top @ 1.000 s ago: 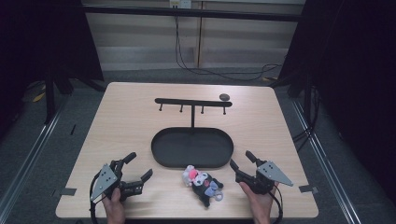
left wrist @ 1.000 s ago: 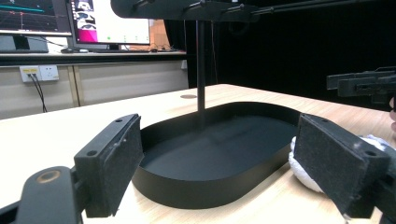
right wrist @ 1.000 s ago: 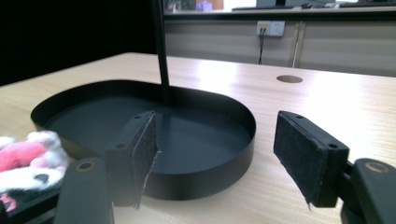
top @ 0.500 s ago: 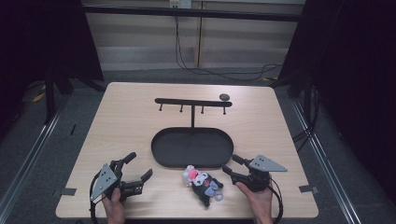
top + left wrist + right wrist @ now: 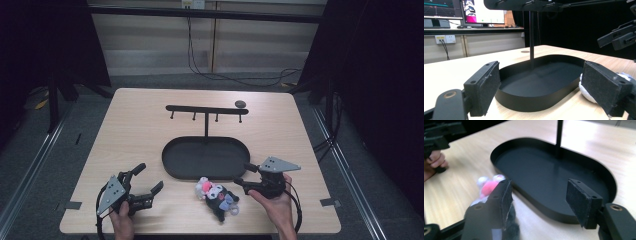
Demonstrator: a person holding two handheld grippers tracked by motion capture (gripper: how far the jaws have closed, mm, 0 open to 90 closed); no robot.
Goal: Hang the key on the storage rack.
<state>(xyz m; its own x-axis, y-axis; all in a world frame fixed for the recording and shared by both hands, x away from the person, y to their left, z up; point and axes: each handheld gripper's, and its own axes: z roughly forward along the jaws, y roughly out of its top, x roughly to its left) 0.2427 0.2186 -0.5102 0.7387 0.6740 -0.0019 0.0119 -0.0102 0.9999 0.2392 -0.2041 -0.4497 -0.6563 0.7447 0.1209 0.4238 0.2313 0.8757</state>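
Since a second ago the right tongs (image 5: 239, 175) have lifted off the bench and swung their tips toward the toy; the left tongs (image 5: 149, 177) have stayed where they were. The right jaws have just been working, narrowing and then opening a little, with nothing between them.

Right tongs: released, pads apart, empty in the right gripper view, aimed over the tray rim. Left tongs: released, spread wide, empty, hand resting on the pale wooden bench (image 5: 130, 130).

The thing in hand: a small plush keychain doll, black body, white face, pink tuft on top (image 5: 216, 197). It lies on its side on the bench just in front of the near rim of the black oval metal tray (image 5: 172, 167), between the two tongs and nearer the right. From the tray rises a black T-shaped hanger stand with small pegs (image 5: 206, 109).

Handling, as judged: light, soft, will squash under the pads and spring back, not fragile, not slippery. Fuzzy fabric should grip well on the foam pads. Best hold looks to be across the dark body or the head. A pale ring or loop seems to sit at its lower end; too small to be sure.
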